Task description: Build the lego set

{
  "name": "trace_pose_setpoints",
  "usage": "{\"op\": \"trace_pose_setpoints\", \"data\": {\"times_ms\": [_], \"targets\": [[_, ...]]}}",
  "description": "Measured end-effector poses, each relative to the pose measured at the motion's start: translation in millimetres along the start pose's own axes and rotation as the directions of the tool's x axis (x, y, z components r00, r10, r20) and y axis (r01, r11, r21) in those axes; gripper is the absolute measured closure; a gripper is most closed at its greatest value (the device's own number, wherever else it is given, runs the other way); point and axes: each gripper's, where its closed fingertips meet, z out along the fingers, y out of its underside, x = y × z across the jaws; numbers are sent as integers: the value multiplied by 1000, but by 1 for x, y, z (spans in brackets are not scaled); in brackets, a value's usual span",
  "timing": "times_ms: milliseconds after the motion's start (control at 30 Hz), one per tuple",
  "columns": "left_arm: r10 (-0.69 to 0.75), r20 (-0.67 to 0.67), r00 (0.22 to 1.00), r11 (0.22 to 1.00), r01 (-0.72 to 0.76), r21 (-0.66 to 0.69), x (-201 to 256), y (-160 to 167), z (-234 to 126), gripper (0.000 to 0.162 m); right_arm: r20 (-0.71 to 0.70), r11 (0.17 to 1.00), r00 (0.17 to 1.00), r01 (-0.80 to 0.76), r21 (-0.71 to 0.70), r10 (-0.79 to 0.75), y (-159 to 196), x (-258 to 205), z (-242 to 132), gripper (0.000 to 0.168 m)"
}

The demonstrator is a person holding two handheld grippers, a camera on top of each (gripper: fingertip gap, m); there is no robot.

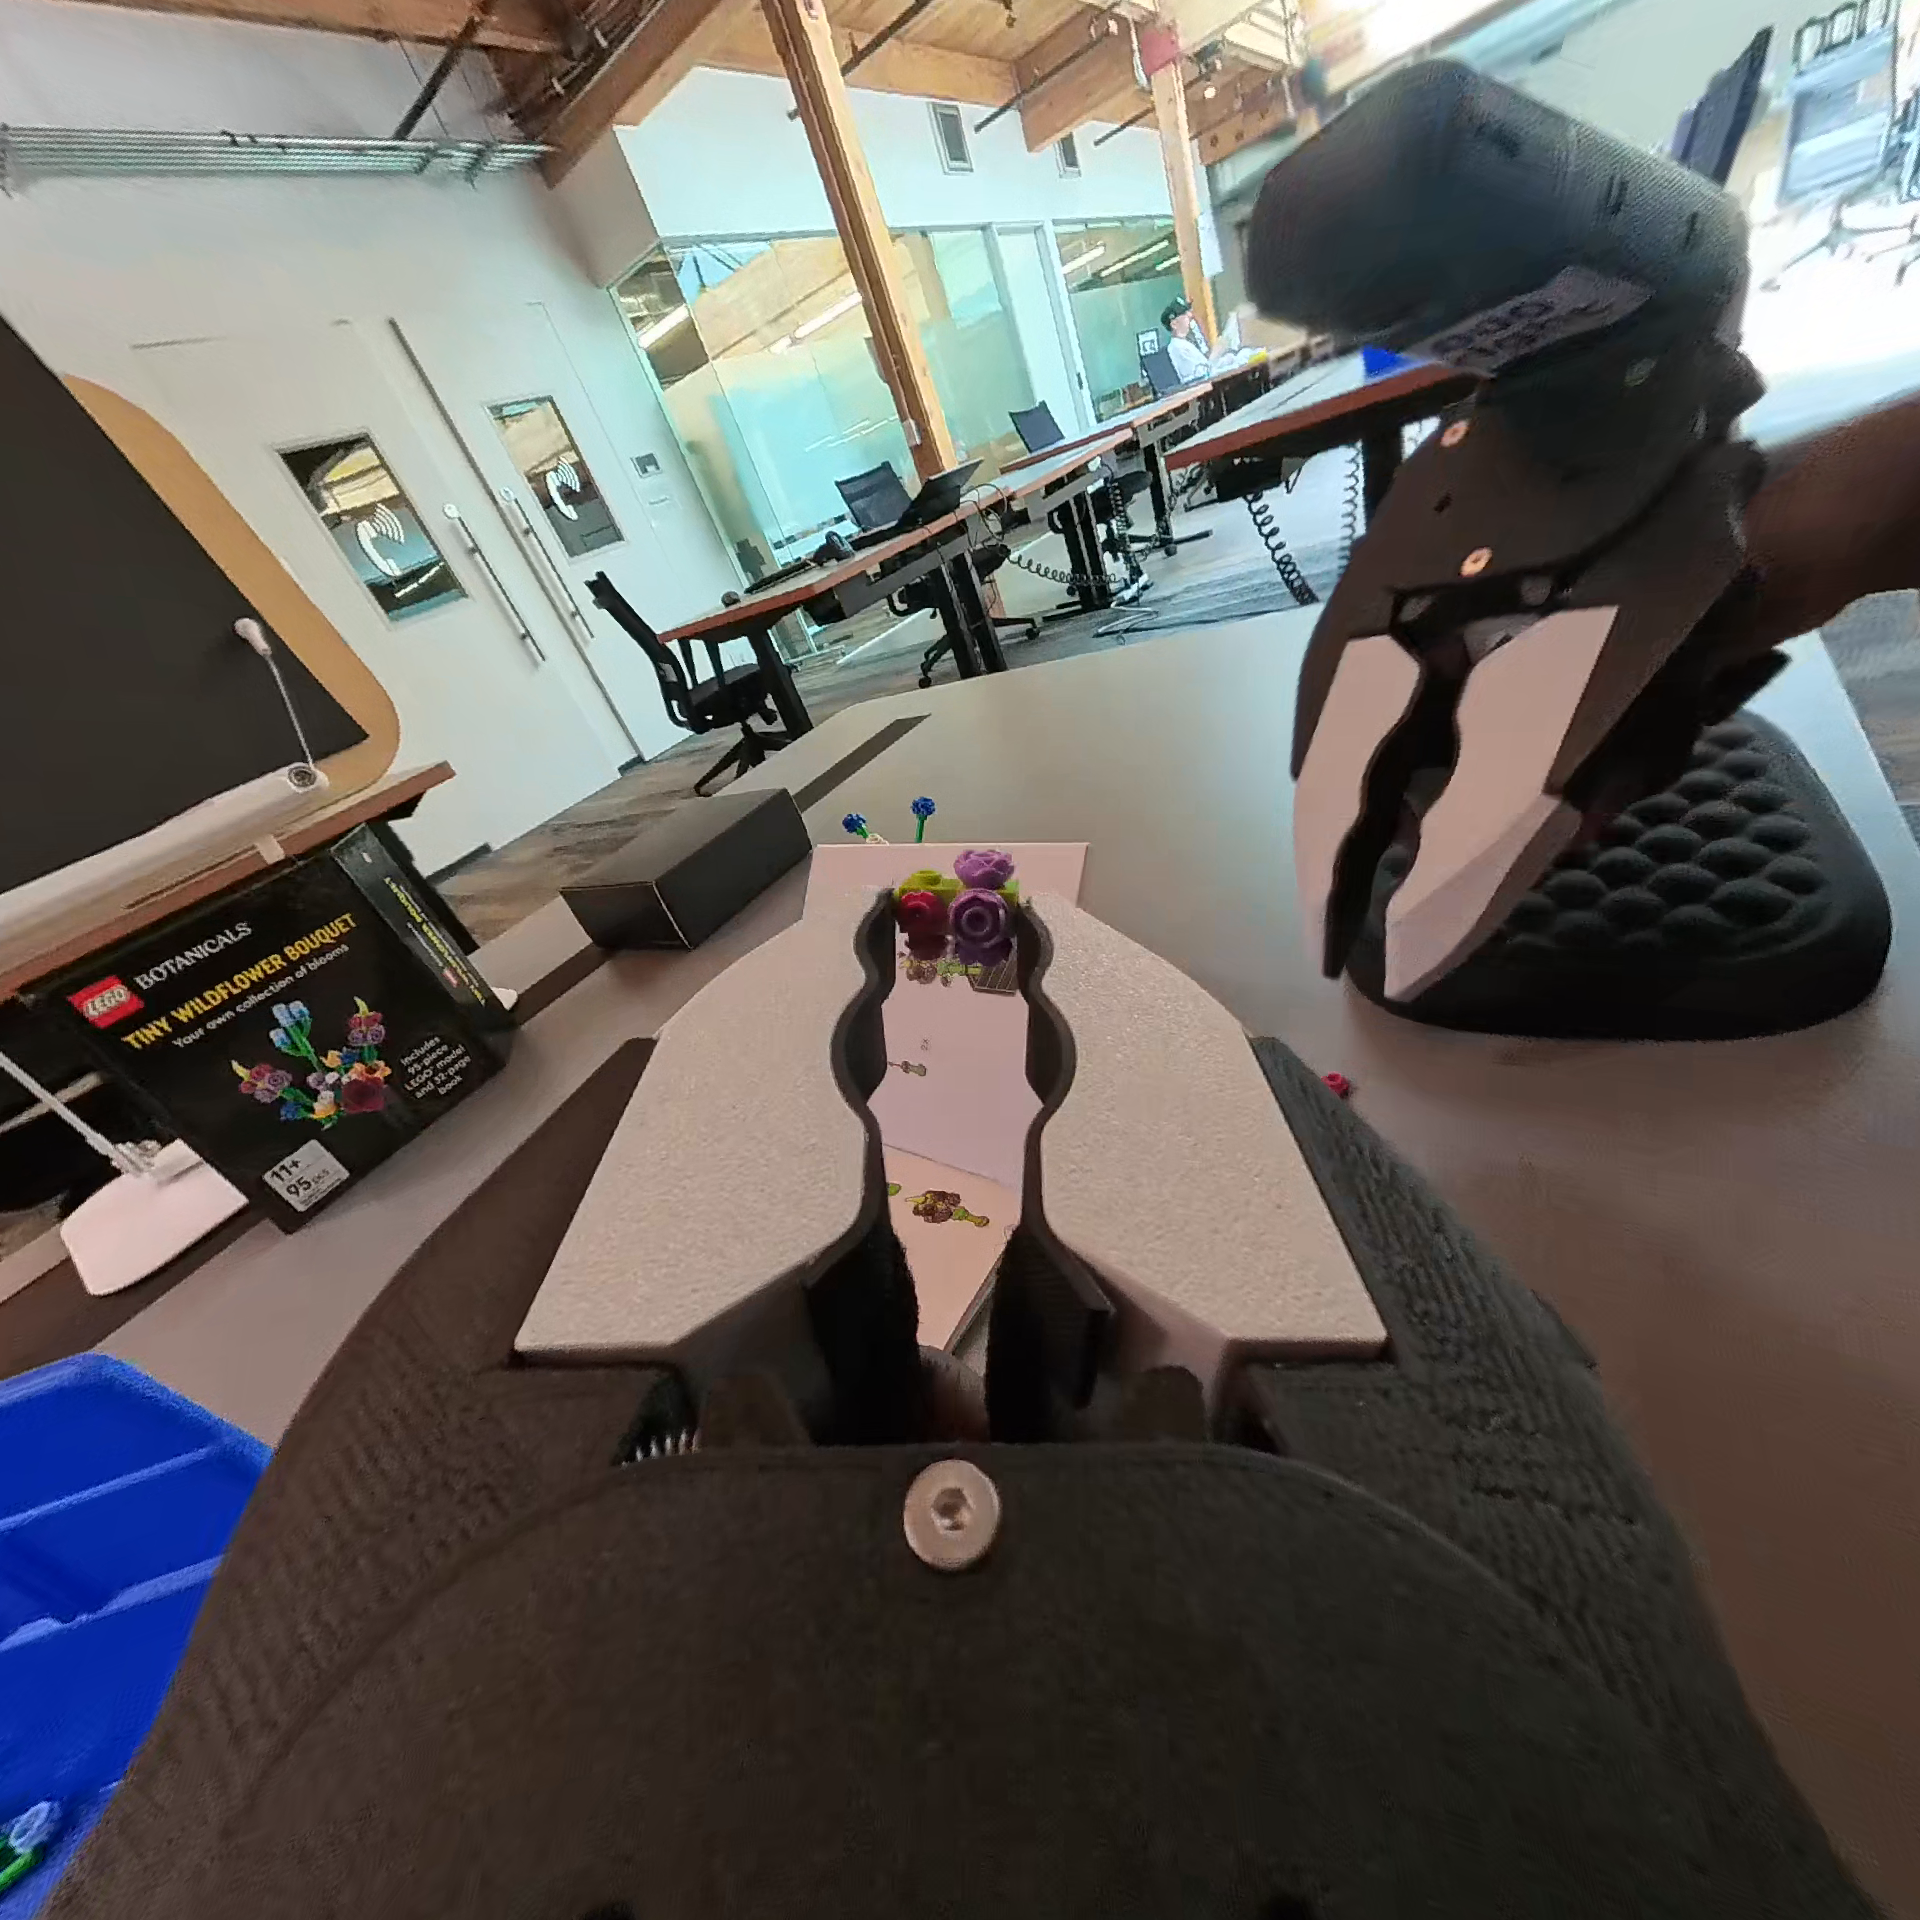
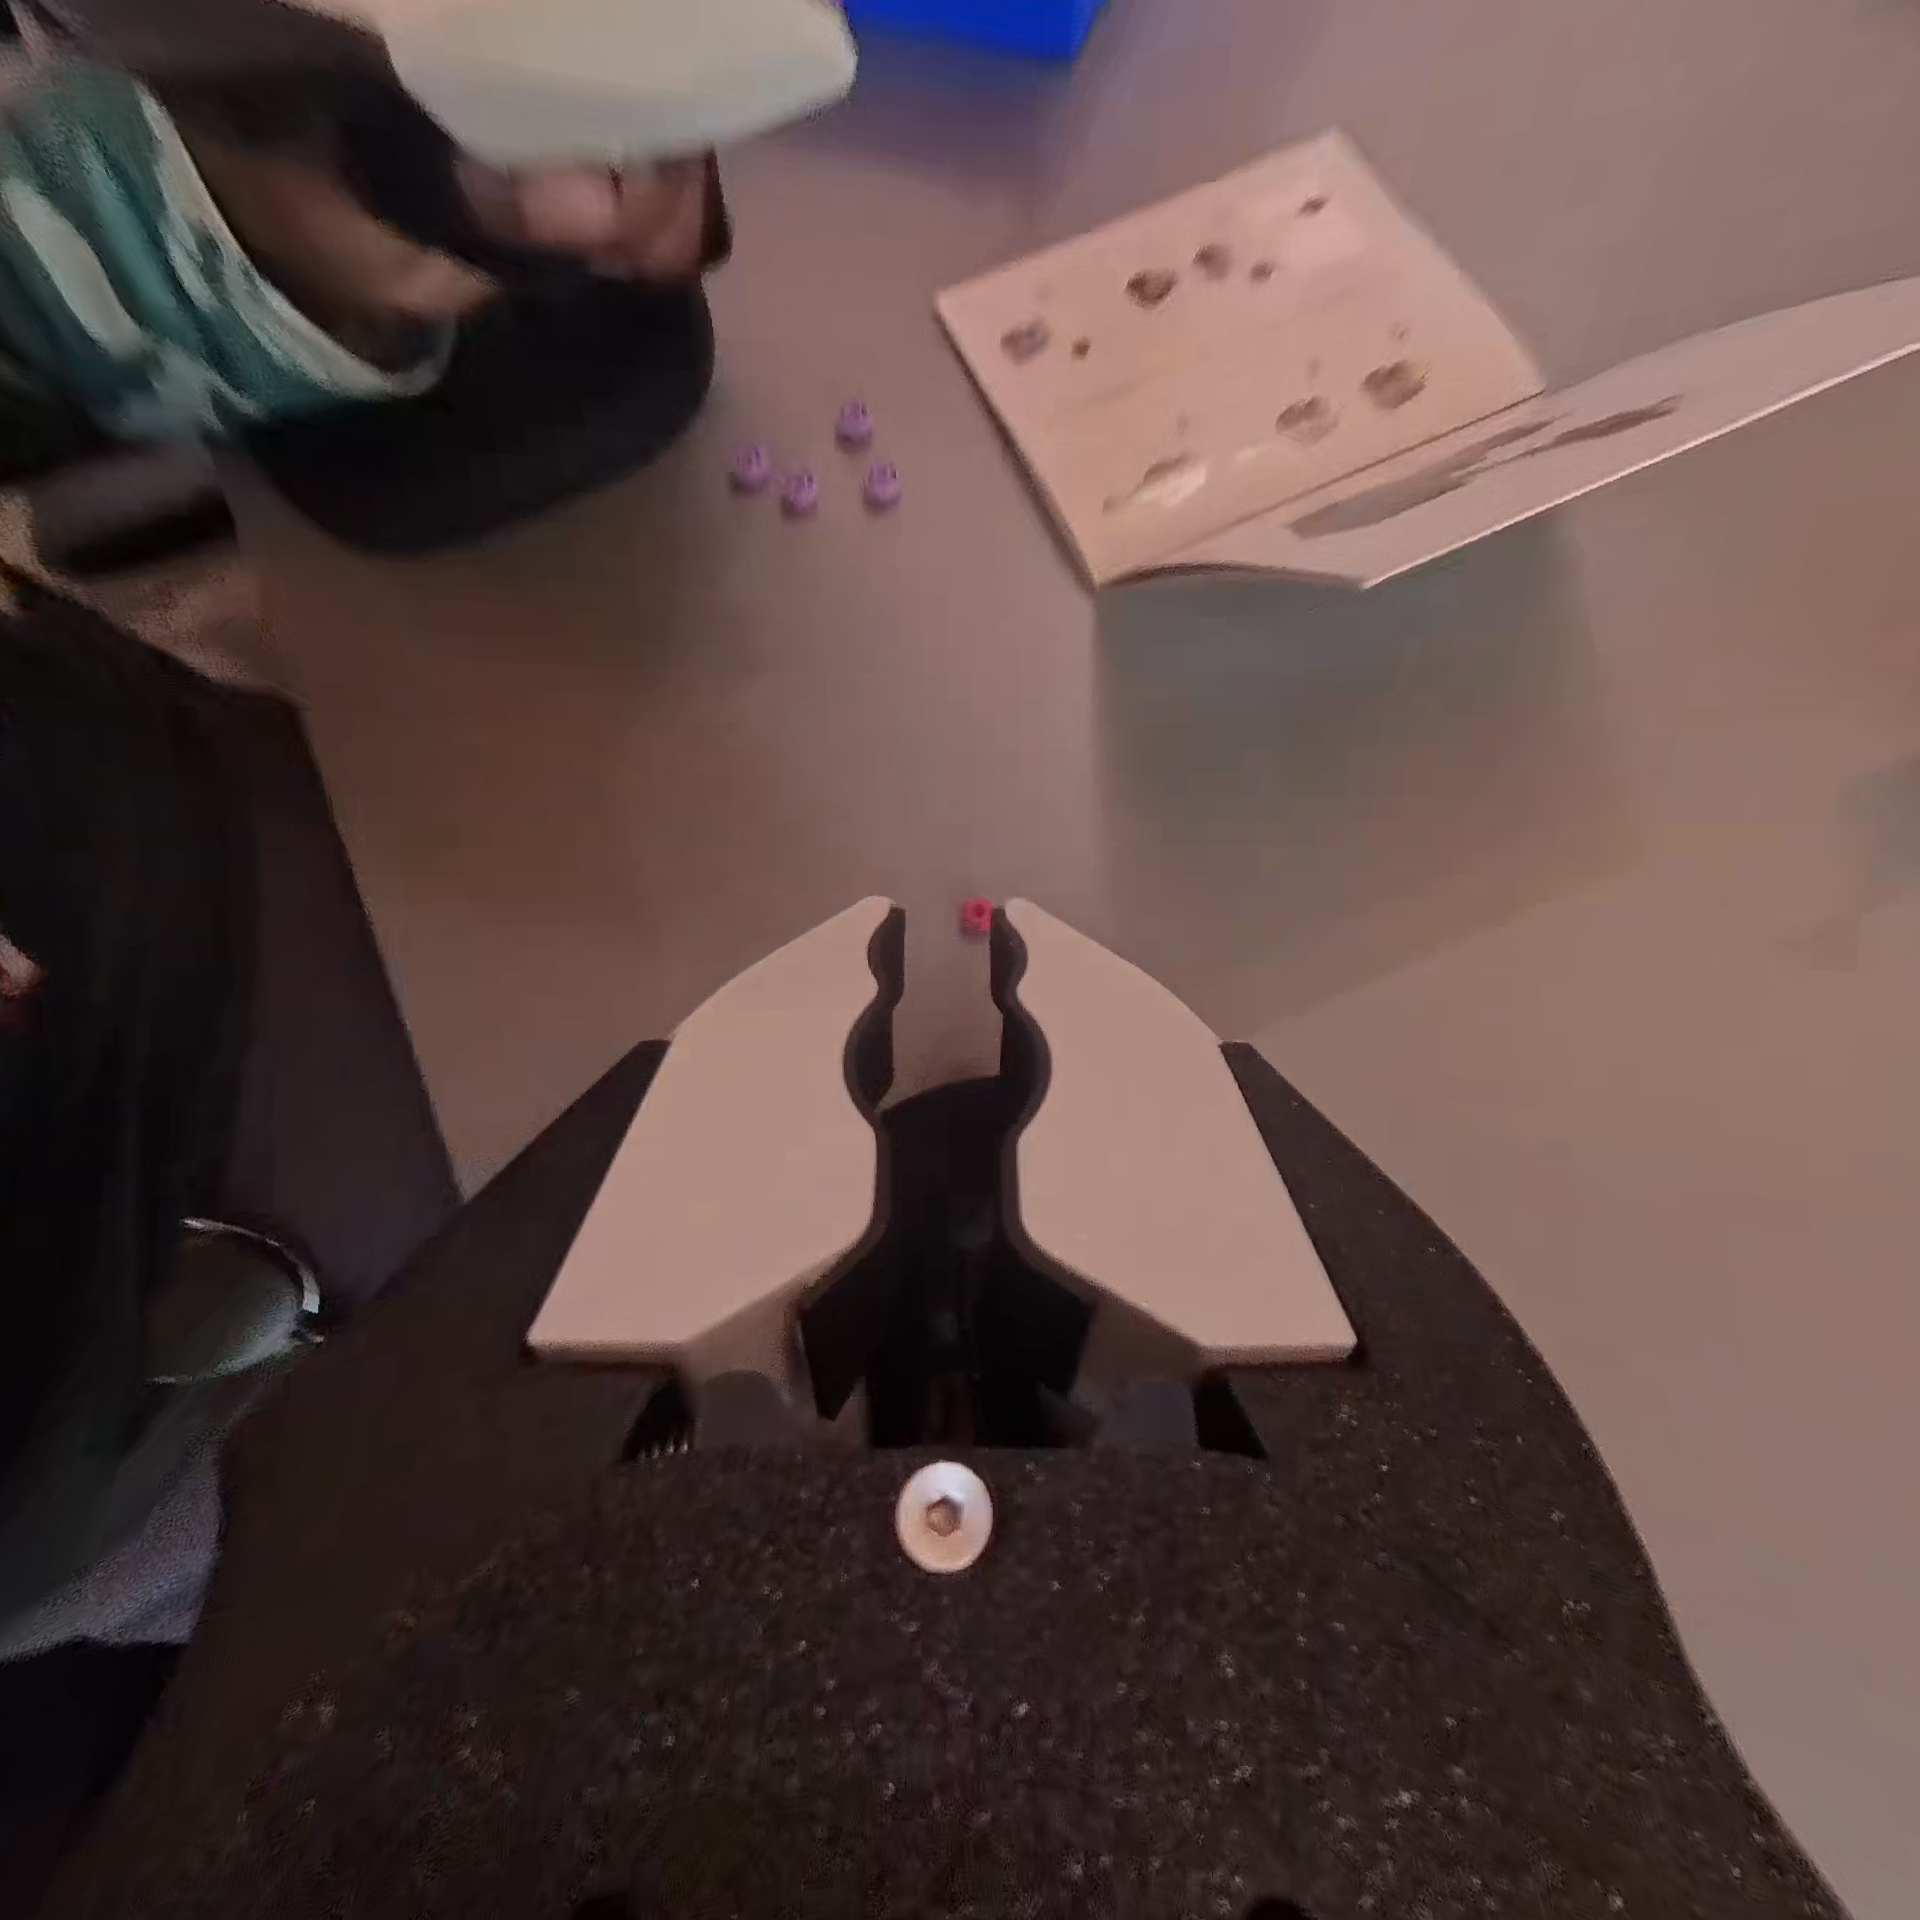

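Observation:
My left gripper (image 1: 956,925) is shut on a small flower cluster (image 1: 961,914): a lime green piece carrying two purple blossoms and a dark red one, held above the open instruction booklet (image 1: 1049,873). My right gripper (image 2: 945,920) is open by a narrow gap and empty, pointing down at the grey table. A tiny red piece (image 2: 975,916) lies on the table just past its right fingertip. In the left wrist view the right gripper (image 1: 1366,977) hangs to the right, and the red piece (image 1: 1335,1088) lies below it. Several loose purple pieces (image 2: 810,462) lie farther off.
The booklet (image 2: 1247,343) lies open at upper right. A black dimpled cushion (image 1: 1714,883) sits behind the right gripper. The set's box (image 1: 291,1039), a black box (image 1: 686,868), two blue stemmed flowers (image 1: 920,810) and a blue bin (image 1: 94,1558) stand to the left. Tip to tip, the grippers are about 12 centimetres apart.

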Motion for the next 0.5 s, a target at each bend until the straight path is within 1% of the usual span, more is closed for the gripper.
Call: {"op": "trace_pose_setpoints", "data": {"times_ms": [100, 233, 500], "targets": [[50, -7, 999, 999, -50, -17, 5, 2, 2, 140, 20, 991, 994, 104, -79, -103, 10, 4, 13, 152], [55, -13, 998, 998, -55, -24, 6, 3, 3, 140, 66, 971, 979, 199, -131, -191, 14, 5, 20, 154], [58, -18, 998, 998, -59, -25, 7, 4, 4, 140, 95, 953, 966, 254, -165, -241, 15, 6, 26, 155]]}}
